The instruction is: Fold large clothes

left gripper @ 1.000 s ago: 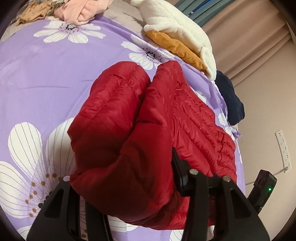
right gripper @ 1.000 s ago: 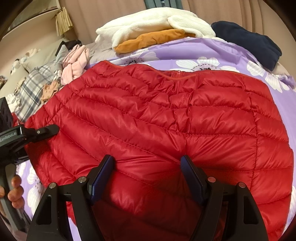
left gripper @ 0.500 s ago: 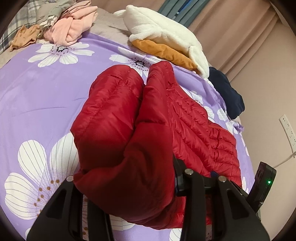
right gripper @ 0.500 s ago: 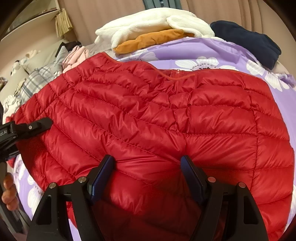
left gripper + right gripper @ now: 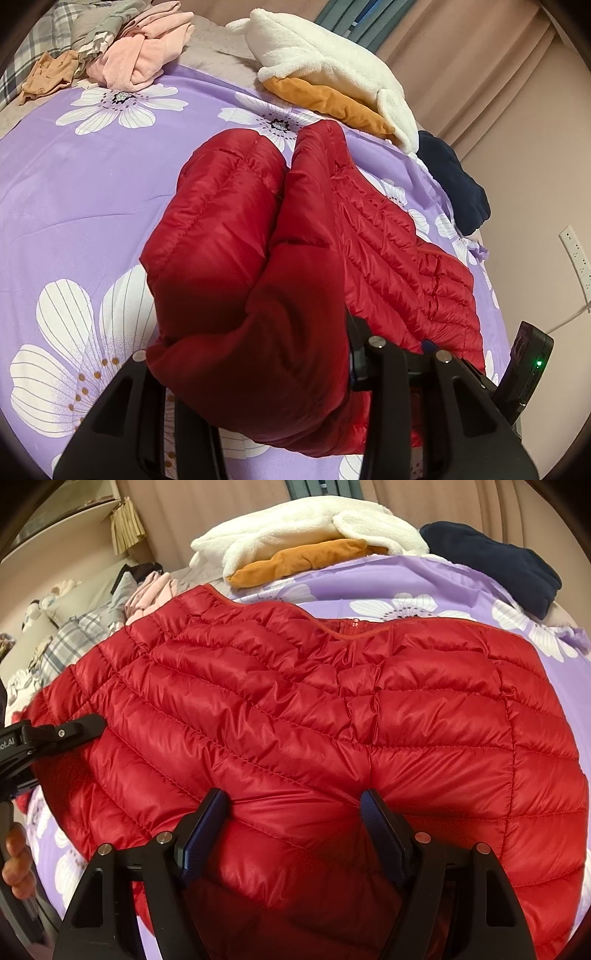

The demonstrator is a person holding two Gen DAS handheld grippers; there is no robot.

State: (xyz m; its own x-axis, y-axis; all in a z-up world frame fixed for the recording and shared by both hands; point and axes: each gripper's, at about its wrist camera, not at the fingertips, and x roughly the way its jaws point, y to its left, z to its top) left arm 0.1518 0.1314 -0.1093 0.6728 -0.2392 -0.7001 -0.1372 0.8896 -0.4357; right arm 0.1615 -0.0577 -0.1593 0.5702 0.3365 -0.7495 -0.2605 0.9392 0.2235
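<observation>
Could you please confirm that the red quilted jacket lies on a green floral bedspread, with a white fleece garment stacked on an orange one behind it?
Not quite: the bedspread is purple with white flowers, not green, as the right wrist view shows. The rest holds: the red quilted jacket lies on it, and behind it the white fleece garment sits on the orange one.
</observation>
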